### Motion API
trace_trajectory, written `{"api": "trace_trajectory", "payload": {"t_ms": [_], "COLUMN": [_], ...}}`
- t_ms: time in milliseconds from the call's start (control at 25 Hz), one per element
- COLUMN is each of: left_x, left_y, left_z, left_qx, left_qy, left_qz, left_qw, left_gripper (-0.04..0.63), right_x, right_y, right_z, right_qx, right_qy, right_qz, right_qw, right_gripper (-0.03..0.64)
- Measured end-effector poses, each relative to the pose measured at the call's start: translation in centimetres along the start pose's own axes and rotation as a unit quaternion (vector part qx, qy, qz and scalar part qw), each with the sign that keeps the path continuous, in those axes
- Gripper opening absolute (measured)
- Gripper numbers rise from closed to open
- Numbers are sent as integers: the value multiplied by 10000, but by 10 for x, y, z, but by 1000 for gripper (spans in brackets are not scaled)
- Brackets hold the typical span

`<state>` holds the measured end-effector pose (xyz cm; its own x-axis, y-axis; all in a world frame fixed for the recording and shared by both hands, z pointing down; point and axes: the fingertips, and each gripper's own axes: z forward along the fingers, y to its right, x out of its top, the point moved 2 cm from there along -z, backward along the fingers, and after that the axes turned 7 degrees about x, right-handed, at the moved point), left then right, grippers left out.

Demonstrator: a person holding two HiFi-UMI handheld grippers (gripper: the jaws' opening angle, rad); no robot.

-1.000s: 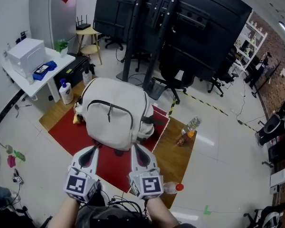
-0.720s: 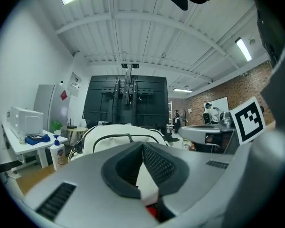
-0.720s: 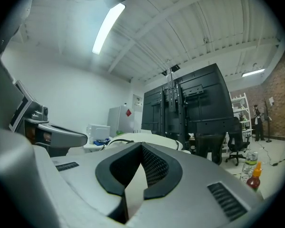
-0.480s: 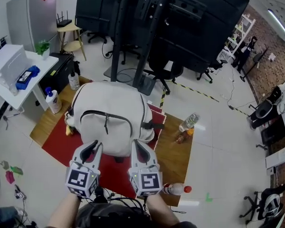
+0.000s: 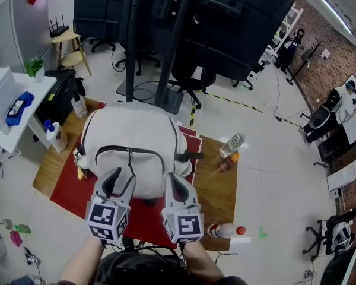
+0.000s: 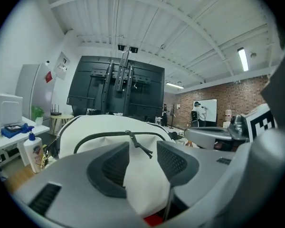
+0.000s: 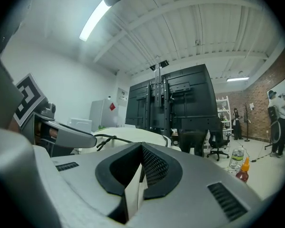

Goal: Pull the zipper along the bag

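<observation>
L gripper [image 5: 121, 180] jaws just opening, nothing between; bag [image 5: 130, 129] zip pull [image 6: 141, 148] ahead; R gripper [image 5: 174, 181] closed

I see a soft white cloth bag [image 5: 130, 141] on a dull red mat [image 5: 77, 186] over smooth brown wood [image 5: 216, 186].

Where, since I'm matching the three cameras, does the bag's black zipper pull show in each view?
Head view: the zipper pull hangs left of centre, on the front of the white bag.
Left gripper view: zipper pull near the picture's centre, slightly low.
Right gripper view: zipper pull left of centre, along the bag's top edge.
Shared landmark: the black display stand behind the bag.
</observation>
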<state>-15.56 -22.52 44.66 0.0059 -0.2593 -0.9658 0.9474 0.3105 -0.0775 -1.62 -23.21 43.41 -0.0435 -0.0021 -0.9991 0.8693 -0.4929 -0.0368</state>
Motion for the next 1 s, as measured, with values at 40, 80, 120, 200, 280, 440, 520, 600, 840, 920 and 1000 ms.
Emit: {"api": "trace_trajectory", "payload": {"t_ms": [40,80,120,200,280,440,520,600,840,920,1000], "left_x": [-1,-2,-2,-1,1,3,3,3,1,-2,-6], "left_y": [-1,-2,-2,-3,-4,-10,-14,-17,-19,-22,-25], "left_z": [4,8,11,17,24,40,46,50,58,58,59], "left_qx": [-54,-121,-193,-342,-474,-654,-672,-629,-382,-218,-90], "left_qy": [-39,-81,-122,-173,-205,-330,-349,-332,-320,-356,-415], "left_qz": [-26,-67,-114,-193,-243,-408,-548,-644,-405,-390,-389], "left_qw": [10000,9999,9997,9991,9984,9965,9956,9954,9979,9984,9983], "left_gripper": [229,229,229,230,249,249,249,250,173,109,52], "right_x": [-1,-1,-1,-1,-3,-4,-6,-7,-11,-13,-13], "right_y": [0,-1,-3,-6,-7,-4,-4,-3,13,18,22], "right_z": [1,2,3,3,4,6,6,6,14,18,24], "right_qx": [-43,-84,-134,-241,-349,-579,-626,-651,-567,-493,-403], "right_qy": [4,11,8,-13,-27,-55,-80,-117,-133,-167,-197], "right_qz": [6,7,0,-17,-10,-28,-28,-45,-75,-28,47], "right_qw": [10000,10000,9999,9997,9994,9983,9980,9978,9983,9986,9990], "right_gripper": [8,8,8,8,8,8,8,8,8,8,8]}}
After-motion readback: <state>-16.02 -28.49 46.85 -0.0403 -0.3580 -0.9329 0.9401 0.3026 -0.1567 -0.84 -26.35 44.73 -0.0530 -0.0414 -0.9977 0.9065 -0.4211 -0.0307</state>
